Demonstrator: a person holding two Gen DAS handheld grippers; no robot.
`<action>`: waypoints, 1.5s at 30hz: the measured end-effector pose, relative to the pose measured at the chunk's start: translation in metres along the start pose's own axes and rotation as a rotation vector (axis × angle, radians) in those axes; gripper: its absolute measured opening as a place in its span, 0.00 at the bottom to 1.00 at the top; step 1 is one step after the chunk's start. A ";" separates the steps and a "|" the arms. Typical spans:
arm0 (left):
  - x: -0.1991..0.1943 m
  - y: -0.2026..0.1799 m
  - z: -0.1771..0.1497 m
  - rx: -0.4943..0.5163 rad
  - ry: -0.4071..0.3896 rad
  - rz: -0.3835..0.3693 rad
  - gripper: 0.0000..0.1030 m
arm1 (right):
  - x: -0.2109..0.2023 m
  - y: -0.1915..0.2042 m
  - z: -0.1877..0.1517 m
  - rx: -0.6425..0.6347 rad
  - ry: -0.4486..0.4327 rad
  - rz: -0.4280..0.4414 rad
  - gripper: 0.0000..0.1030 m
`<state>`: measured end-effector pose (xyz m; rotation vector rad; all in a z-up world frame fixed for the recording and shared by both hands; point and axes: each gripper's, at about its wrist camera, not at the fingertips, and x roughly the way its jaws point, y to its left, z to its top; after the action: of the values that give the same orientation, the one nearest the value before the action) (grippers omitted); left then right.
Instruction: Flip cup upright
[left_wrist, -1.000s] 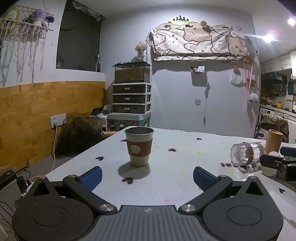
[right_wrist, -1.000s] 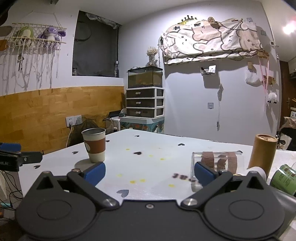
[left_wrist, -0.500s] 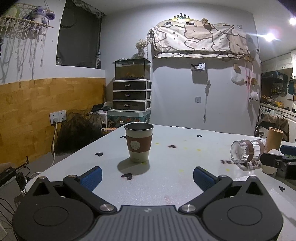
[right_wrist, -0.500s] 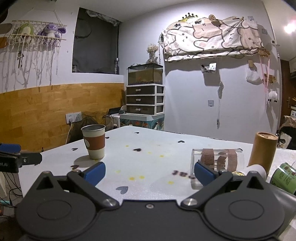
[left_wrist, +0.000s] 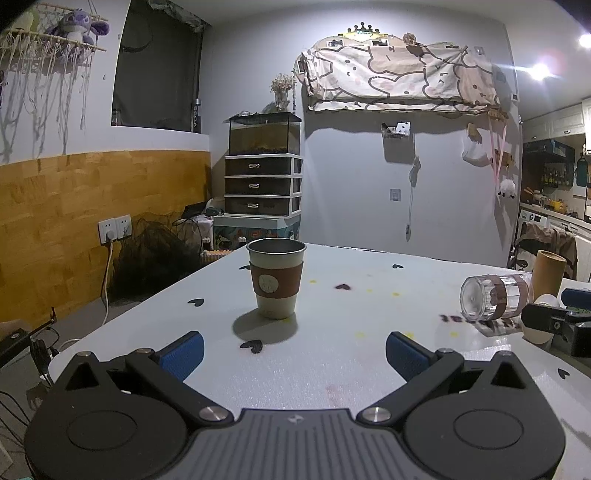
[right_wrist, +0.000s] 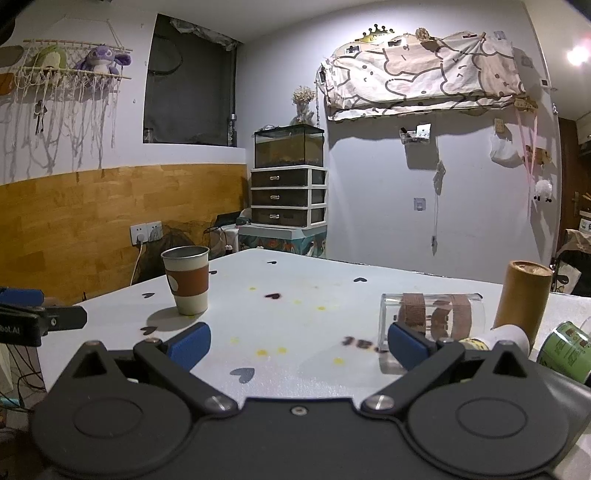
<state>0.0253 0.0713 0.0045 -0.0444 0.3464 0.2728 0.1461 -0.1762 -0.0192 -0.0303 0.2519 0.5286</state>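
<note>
A cream cup with a brown sleeve (left_wrist: 276, 279) stands upright on the white table (left_wrist: 332, 369), ahead of my left gripper (left_wrist: 293, 352), which is open and empty. The cup also shows in the right wrist view (right_wrist: 187, 280) at the left. A clear glass with brown bands (right_wrist: 430, 317) lies on its side just beyond the right finger of my right gripper (right_wrist: 299, 341), which is open and empty. The lying glass shows in the left wrist view (left_wrist: 495, 297) at the right.
A brown cardboard tube (right_wrist: 522, 295) stands right of the glass. A green can (right_wrist: 565, 350) and a small white object (right_wrist: 511, 334) lie beside it. The table's left edge (right_wrist: 110, 295) is near the cup. The other gripper shows at the frame edges (left_wrist: 557, 323) (right_wrist: 33, 321).
Both grippers have drawn back slightly and shifted a little; the cup and glass stay where they were. Both jaws stay open.
</note>
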 end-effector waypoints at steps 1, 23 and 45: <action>0.000 0.000 0.000 0.000 0.000 0.000 1.00 | 0.000 0.000 0.000 -0.001 -0.001 0.000 1.00; 0.001 0.000 -0.001 -0.003 0.008 -0.002 1.00 | -0.001 0.001 0.000 -0.001 0.005 -0.002 1.00; 0.001 -0.001 -0.002 -0.004 0.011 -0.003 1.00 | 0.001 0.002 -0.001 -0.006 0.013 -0.004 1.00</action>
<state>0.0262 0.0709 0.0020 -0.0510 0.3569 0.2702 0.1453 -0.1739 -0.0203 -0.0399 0.2626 0.5254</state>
